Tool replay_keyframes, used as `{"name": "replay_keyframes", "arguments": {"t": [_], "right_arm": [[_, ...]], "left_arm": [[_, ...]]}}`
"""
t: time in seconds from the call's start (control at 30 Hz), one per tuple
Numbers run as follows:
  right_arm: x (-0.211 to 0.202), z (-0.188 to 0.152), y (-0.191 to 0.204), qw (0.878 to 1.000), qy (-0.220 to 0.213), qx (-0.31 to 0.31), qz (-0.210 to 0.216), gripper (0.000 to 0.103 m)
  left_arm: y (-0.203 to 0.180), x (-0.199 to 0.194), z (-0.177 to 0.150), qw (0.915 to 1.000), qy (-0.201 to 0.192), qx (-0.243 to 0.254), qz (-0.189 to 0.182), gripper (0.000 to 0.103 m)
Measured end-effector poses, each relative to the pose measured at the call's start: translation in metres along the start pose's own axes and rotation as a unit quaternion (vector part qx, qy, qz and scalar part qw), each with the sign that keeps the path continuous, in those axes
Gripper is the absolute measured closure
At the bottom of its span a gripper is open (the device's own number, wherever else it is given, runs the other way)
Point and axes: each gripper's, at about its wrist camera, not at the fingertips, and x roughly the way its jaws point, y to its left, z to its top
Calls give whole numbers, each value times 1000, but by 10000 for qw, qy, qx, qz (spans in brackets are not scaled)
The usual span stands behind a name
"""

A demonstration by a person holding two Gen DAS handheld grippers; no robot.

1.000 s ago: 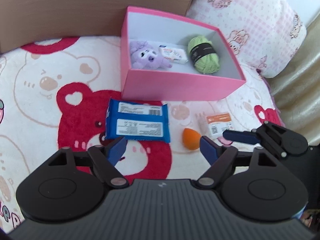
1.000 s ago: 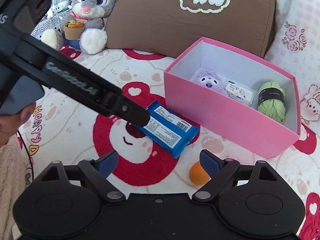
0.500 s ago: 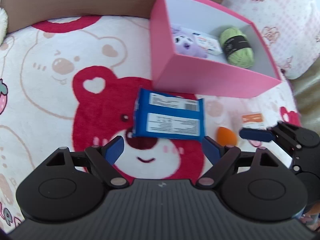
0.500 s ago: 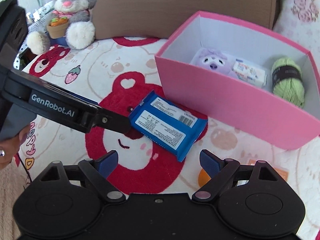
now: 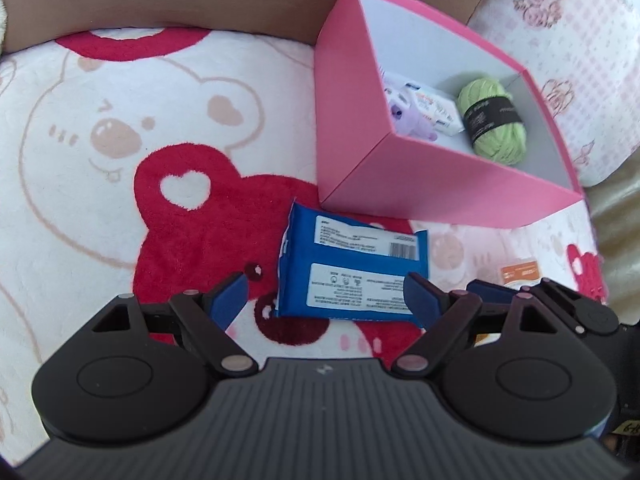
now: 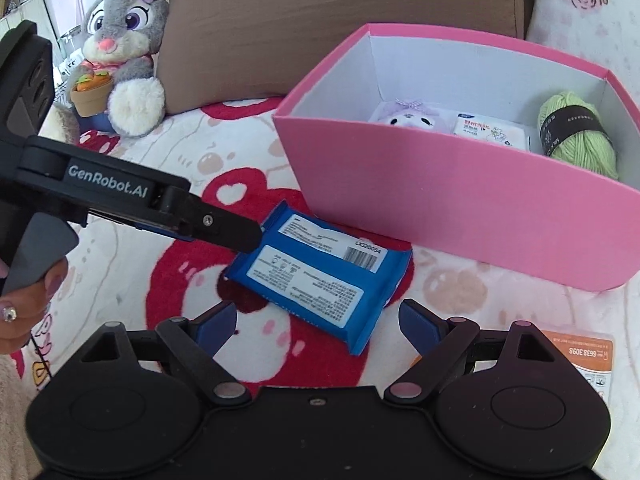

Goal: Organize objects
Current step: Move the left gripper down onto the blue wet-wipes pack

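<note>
**Blue pack lies flat before the pink box, both grippers spread over it**

The blue pack (image 5: 352,276) lies flat on the blanket (image 5: 80,200), label side up, just in front of the pink box (image 5: 440,184) and apart from it. In the left wrist view its long axis runs left to right, roughly along the box's near wall; in the right wrist view it slants from upper left to lower right.

The left hand-held gripper (image 5: 326,300) hangs over the pack with jaws spread wide, its pads clear of the wrapper on either side. The right hand-held gripper (image 6: 316,322) is spread too, holding nothing, the pack's near corner between its tips.

In the box sit a purple plush (image 6: 404,118), a white packet (image 6: 490,130) and green yarn (image 6: 576,136) (the plush is half hidden by the wall). An orange-labelled packet (image 6: 580,354) lies right of the pack, partly covered by the right gripper. A rabbit toy (image 6: 124,48) leans on a brown cushion (image 6: 340,28) at the bed's far edge.
</note>
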Motion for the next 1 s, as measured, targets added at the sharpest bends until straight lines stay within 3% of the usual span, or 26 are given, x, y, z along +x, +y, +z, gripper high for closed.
{"name": "replay_keyframes", "arguments": {"t": [0.2, 0.3, 0.4, 0.47, 0.53, 0.67, 0.83, 0.9, 1.0], "right_arm": [[14, 0, -5, 10000, -34, -46, -20, 17], [16, -1, -6, 10000, -34, -46, -29, 24], [20, -2, -9, 10000, 44, 32, 7, 39], [23, -2, -11, 9999, 82, 87, -80, 42], [23, -4, -12, 9997, 101, 118, -166, 51], [26, -5, -17, 9995, 132, 283, -92, 54], [31, -7, -20, 9991, 158, 400, -52, 54], [33, -8, -21, 9988, 165, 457, -38, 54], [31, -7, -19, 9990, 115, 441, 6, 57]], "left_arm": [[4, 15, -1, 9998, -49, -82, 148, 20], [6, 20, 0, 9997, -96, -158, 157, 22], [7, 23, 0, 9996, -121, -231, 138, 25], [6, 26, 0, 9995, -131, -245, 144, 27], [5, 30, -1, 9994, -92, -269, 197, 39], [1, 34, -3, 9976, 16, -234, 652, 49], [6, 34, -2, 9971, -68, -455, 602, 60], [8, 36, -4, 9972, -47, -625, 419, 68], [5, 35, -5, 9970, 9, -748, 191, 69]]}}
